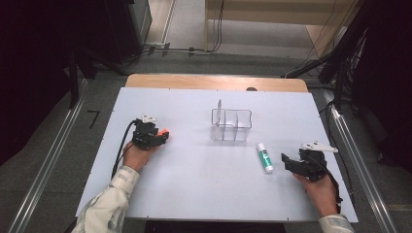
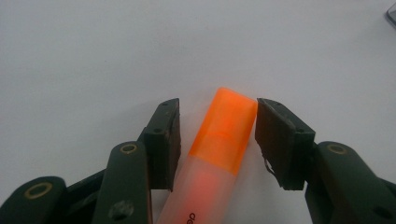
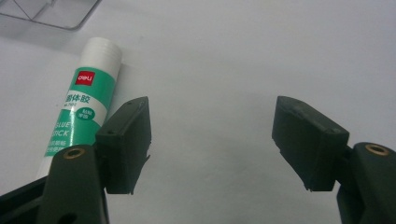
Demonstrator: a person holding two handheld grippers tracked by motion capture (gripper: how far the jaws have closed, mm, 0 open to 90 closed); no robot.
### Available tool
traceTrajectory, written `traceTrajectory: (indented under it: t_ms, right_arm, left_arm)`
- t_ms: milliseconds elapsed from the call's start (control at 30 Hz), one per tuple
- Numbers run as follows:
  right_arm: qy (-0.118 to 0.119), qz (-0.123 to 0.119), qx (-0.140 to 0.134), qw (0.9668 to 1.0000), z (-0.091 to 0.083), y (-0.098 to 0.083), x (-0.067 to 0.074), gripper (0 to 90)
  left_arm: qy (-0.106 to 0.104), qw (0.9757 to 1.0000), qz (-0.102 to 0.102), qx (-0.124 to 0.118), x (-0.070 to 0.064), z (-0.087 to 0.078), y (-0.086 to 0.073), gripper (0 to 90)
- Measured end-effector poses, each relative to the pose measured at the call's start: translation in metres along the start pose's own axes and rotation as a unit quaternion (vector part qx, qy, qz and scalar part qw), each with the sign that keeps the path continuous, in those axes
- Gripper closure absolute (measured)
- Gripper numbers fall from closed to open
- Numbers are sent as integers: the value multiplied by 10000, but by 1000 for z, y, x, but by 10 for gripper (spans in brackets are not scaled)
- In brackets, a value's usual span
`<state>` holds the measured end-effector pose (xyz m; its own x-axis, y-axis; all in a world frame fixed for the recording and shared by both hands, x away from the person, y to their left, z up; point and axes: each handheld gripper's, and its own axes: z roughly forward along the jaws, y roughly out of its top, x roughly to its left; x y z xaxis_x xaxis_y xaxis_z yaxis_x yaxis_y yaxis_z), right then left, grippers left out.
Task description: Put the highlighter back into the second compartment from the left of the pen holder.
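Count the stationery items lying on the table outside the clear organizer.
2. An orange highlighter lies at the left between the left gripper jaws; a glue stick lies just right of the clear organizer, beside the right gripper.

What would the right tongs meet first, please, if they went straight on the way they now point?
Probably nothing: the right tongs stand open over bare table. The glue stick lies outside one jaw, the clear organiser further off to that side. Depth is uncertain.

clear divided organizer (image 1: 231, 125): mid-table, upright | glue stick (image 1: 265, 158): lying just beside it | white table (image 1: 194, 184)
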<state>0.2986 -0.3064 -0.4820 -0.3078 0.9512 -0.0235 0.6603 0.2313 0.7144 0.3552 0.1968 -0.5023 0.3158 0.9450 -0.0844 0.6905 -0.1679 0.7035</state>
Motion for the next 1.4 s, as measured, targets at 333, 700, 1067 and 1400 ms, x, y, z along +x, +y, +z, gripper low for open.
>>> traceTrajectory:
  t_ms: [333, 700, 1067, 1400]
  right_arm:
    - [3, 14, 21, 10000, 1, 0, 1, 271]
    - [6, -1, 1, 10000, 0, 0, 0, 271]
    - [-5, -3, 7, 10000, 0, 0, 0, 271]
    - [-4, 3, 3, 10000, 0, 0, 0, 270]
  left_arm:
    - [95, 9999, 37, 55, -2, 1, 2, 658]
    - [164, 9998, 17, 53, -3, 1, 3, 668]
    - [99, 9998, -85, -137, -2, -11, 7, 668]
    - [117, 9995, -52, -273, -11, -19, 13, 672]
